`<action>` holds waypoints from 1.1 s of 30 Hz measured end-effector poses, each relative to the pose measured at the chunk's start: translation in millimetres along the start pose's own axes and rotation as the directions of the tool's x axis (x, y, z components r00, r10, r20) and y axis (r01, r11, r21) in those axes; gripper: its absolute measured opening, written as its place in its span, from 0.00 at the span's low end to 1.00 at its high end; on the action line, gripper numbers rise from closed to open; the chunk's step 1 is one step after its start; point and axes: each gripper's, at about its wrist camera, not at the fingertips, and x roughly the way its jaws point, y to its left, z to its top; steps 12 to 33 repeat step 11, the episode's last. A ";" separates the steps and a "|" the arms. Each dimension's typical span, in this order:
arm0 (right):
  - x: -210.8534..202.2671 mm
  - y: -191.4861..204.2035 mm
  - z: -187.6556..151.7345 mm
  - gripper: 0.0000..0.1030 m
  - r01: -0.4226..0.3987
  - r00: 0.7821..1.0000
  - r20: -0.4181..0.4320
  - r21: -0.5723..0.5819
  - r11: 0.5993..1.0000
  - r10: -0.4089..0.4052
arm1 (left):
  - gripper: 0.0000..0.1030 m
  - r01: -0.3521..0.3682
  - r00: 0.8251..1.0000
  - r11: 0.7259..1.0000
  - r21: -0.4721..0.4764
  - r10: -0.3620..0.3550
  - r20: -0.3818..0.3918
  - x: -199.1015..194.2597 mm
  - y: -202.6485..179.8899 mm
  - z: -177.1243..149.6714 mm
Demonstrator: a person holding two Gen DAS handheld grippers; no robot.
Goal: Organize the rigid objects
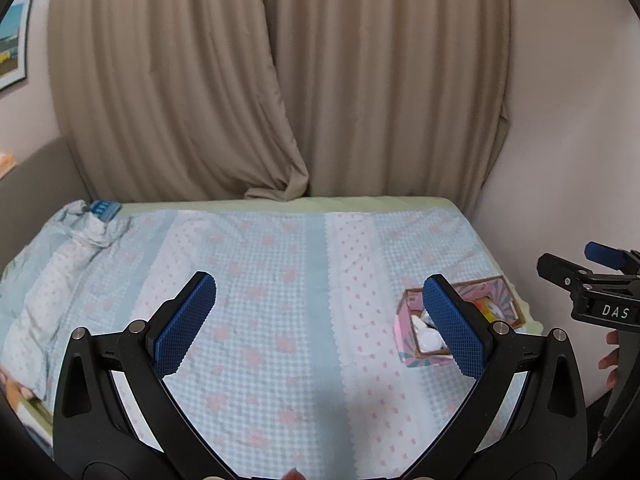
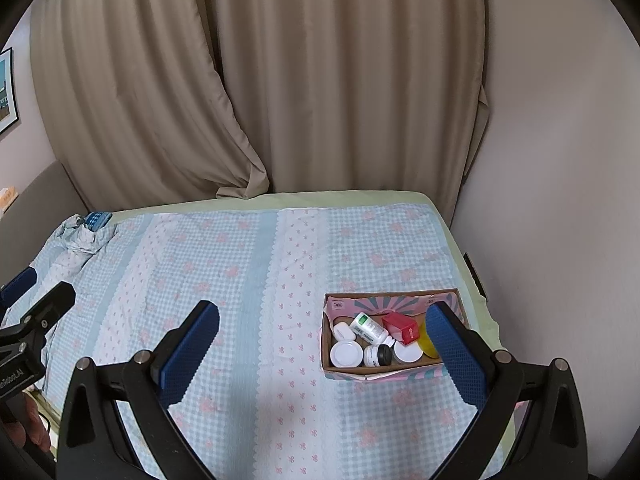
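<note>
Bottle (image 2: 369,328) lies in box (image 2: 384,299), cap toward its right-near side; both grippers' fingers (image 1: 188,320) (image 2: 188,354) spread wide, empty.

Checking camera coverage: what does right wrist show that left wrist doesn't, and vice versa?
Only the right wrist view shows the box's contents clearly: a white bottle with a green label, a red box, white lids, a yellow item.

Only the left wrist view shows the right gripper from the side, marked DAS; whether it is open cannot be told there. The left gripper hides much of the box.

Both show the cardboard box, the checked bedspread, the beige curtain, and each view's own gripper open.
</note>
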 end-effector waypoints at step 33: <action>14.8 3.7 1.8 1.00 -0.001 1.000 -0.021 0.004 1.000 0.001 | 1.00 -0.013 1.000 1.000 -0.007 0.013 0.022 7.6 6.2 -1.4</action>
